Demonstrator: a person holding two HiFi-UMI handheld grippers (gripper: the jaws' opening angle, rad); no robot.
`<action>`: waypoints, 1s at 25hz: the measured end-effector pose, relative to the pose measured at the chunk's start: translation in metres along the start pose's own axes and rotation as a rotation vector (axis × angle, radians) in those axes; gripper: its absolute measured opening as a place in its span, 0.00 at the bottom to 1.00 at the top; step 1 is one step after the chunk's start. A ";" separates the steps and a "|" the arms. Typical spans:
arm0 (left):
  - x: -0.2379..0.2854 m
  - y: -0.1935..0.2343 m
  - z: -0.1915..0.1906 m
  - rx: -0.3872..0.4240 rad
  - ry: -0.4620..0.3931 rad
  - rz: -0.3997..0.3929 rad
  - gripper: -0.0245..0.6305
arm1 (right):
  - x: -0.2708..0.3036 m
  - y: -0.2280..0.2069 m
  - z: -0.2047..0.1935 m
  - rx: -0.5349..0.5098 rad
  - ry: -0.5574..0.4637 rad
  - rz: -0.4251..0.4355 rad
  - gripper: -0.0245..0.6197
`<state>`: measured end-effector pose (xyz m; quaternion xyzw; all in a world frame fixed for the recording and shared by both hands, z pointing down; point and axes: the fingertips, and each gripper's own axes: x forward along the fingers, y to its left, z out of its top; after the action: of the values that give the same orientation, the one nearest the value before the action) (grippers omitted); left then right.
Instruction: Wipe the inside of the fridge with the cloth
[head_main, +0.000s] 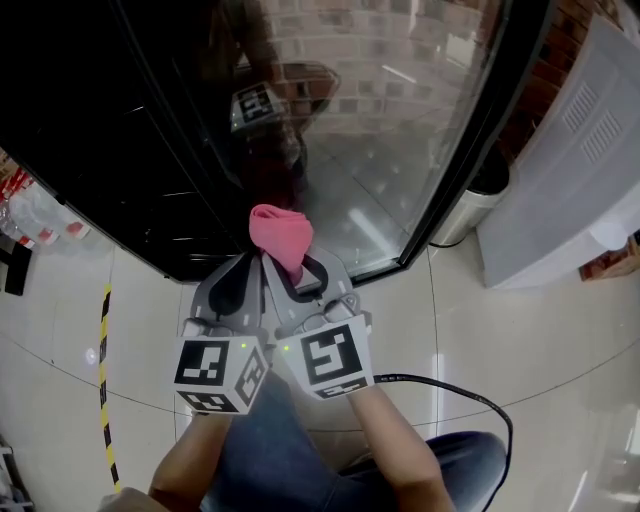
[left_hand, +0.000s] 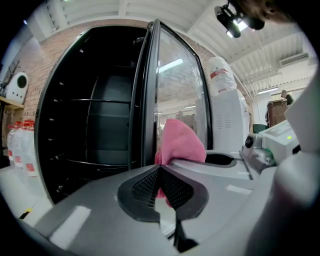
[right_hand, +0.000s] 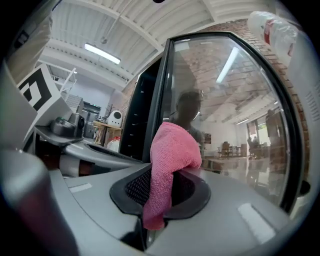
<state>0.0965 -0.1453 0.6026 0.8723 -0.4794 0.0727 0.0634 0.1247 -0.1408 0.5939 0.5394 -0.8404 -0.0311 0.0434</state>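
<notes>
Facing the fridge (head_main: 110, 110), dark and open up and to the left, with its glass door (head_main: 400, 150) standing out ahead and to the right. Inside, from the left gripper view, wire shelves (left_hand: 92, 100) stacked one above another, apparently bare. Beyond the door's far edge, a round silvery bin (head_main: 470, 210) and a white unit (head_main: 570, 170); left of the fridge, bottles (head_main: 40, 220) and striped floor tape (head_main: 103, 380).

Holding the right gripper (head_main: 300, 272) clamped on the pink cloth (head_main: 281, 236), folded, long axis in line with the jaws, bunched above their tips and aimed at the door's lower edge rather than into the cavity. Carrying the left gripper (head_main: 238, 285) just beside it, jaws pressed together on nothing.

Likely next: swinging the cloth left and forward, past the door frame, into the cavity, with only the right gripper placed for that. Open room leftward; little rightward, with the glass near
</notes>
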 end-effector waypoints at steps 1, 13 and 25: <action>-0.001 0.002 0.001 0.002 -0.002 0.005 0.02 | 0.002 0.002 -0.003 0.005 -0.002 0.007 0.13; 0.009 -0.021 -0.017 0.043 0.024 0.015 0.02 | -0.034 -0.102 -0.052 -0.016 0.008 -0.207 0.13; 0.017 -0.045 -0.032 0.055 0.020 -0.014 0.03 | -0.083 -0.204 -0.097 0.046 0.076 -0.395 0.13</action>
<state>0.1417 -0.1294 0.6356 0.8763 -0.4703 0.0938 0.0449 0.3535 -0.1503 0.6671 0.6953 -0.7166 0.0005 0.0559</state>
